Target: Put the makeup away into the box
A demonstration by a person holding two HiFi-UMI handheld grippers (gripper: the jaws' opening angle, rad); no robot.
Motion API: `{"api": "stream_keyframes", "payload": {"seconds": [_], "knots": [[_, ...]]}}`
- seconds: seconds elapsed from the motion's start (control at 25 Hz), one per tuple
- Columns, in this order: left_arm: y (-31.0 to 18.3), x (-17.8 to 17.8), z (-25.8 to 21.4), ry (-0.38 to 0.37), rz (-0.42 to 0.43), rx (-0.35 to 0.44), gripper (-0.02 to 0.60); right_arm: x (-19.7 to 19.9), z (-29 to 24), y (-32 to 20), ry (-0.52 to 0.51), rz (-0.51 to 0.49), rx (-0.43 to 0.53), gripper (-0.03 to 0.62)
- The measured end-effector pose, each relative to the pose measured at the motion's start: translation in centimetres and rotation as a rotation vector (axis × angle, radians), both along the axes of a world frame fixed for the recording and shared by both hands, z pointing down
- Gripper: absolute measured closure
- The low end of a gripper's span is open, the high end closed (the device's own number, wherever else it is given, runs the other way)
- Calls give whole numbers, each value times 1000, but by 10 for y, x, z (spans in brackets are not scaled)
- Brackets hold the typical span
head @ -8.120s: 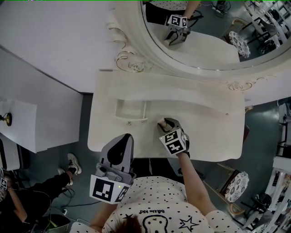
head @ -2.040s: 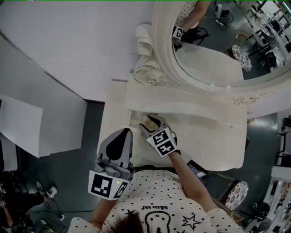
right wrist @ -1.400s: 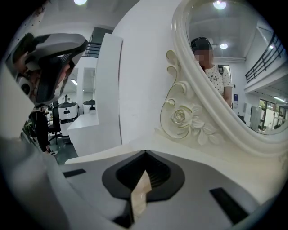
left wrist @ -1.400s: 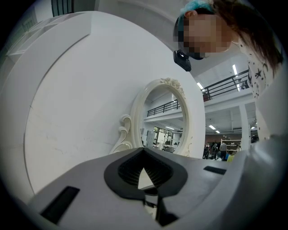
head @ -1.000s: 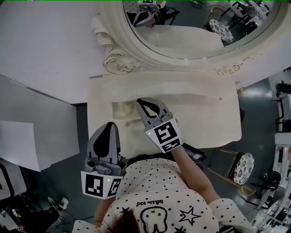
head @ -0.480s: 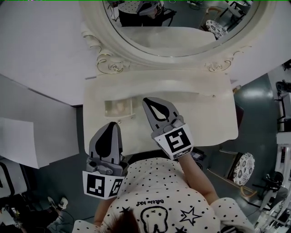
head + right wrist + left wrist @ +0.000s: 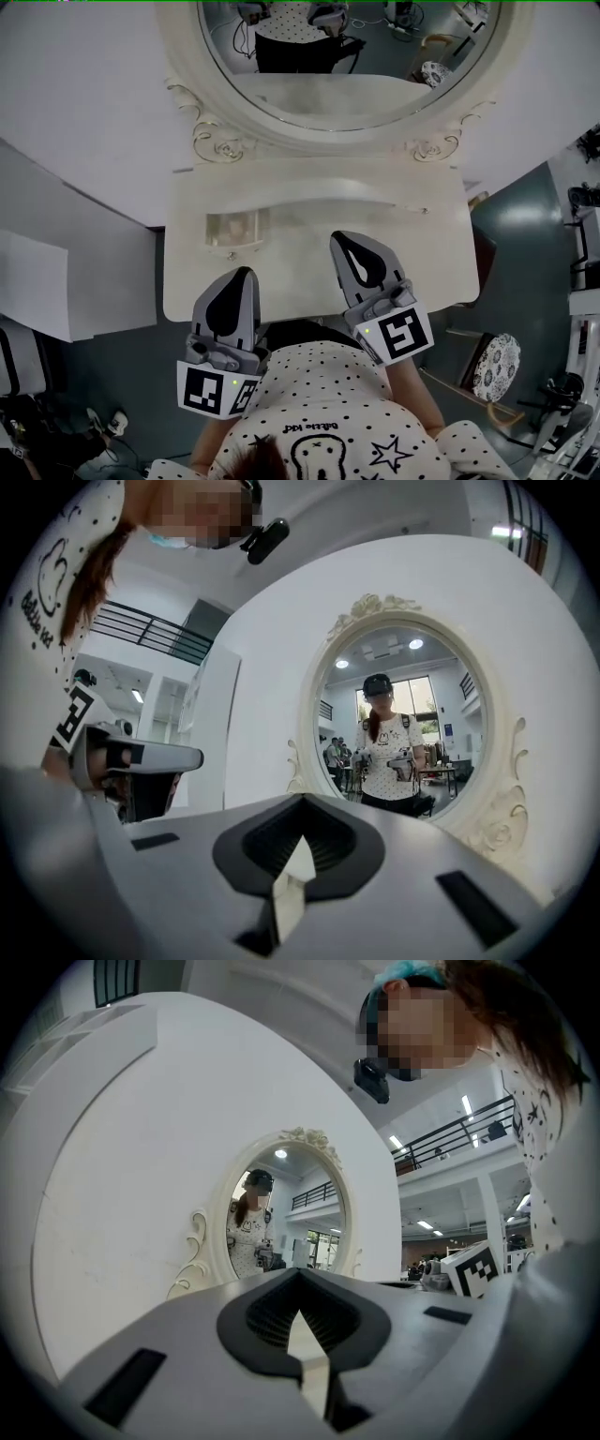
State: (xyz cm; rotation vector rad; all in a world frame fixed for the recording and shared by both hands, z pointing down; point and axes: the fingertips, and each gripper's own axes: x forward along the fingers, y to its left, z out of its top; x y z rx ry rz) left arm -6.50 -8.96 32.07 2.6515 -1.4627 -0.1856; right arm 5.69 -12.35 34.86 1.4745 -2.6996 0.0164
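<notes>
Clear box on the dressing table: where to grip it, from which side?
Likely the box by its front wall's rim, from above on the person's side, one jaw inside and one outside. It stands upright, open-topped and thin-walled, and that wall faces the left gripper, the nearer one; its jaws are shut and must open first.

claws: two – left claw (image 7: 242, 277), right claw (image 7: 343, 242). marker cubes: two – left cube (image 7: 217, 391), right cube (image 7: 401, 335). bench (image 7: 309, 281): one. oval mirror (image 7: 347, 84): one. scroll ornaments at mirror base: two – left scroll (image 7: 217, 146), right scroll (image 7: 431, 148). clear box (image 7: 217, 231): one. pale item (image 7: 240, 226) in box: one seen, kind unclear. patterned stool (image 7: 491, 367): one on floor. person (image 7: 319, 412): one.
</notes>
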Motion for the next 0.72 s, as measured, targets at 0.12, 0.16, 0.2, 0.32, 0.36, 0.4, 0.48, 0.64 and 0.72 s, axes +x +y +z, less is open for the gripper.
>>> {"api": "stream_keyframes", "payload": {"seconds": [0.12,0.16,0.2,0.32,0.36,0.4,0.48,0.64,0.72], "knots": [[10,12,3,5,9,-3,586,23,-4,20,-20,23,8,589],[12,16,4,8,13,-3,586,31,-6,25,-22,31,20,589],[14,20,4,10,18,-3,586,39,-9,28,-22,40,33,589],[23,31,3,15,32,7,586,64,-14,35,-26,75,57,589],[26,35,2,15,38,9,586,71,-15,40,-35,85,58,589],[29,38,2,16,43,11,586,77,-17,46,-46,90,61,589],[34,41,2,16,49,12,586,81,-23,60,-79,81,76,589],[41,44,1,11,56,16,586,83,-46,82,-142,46,135,589],[44,45,1,11,55,20,586,88,-63,90,-175,42,175,589]]}}
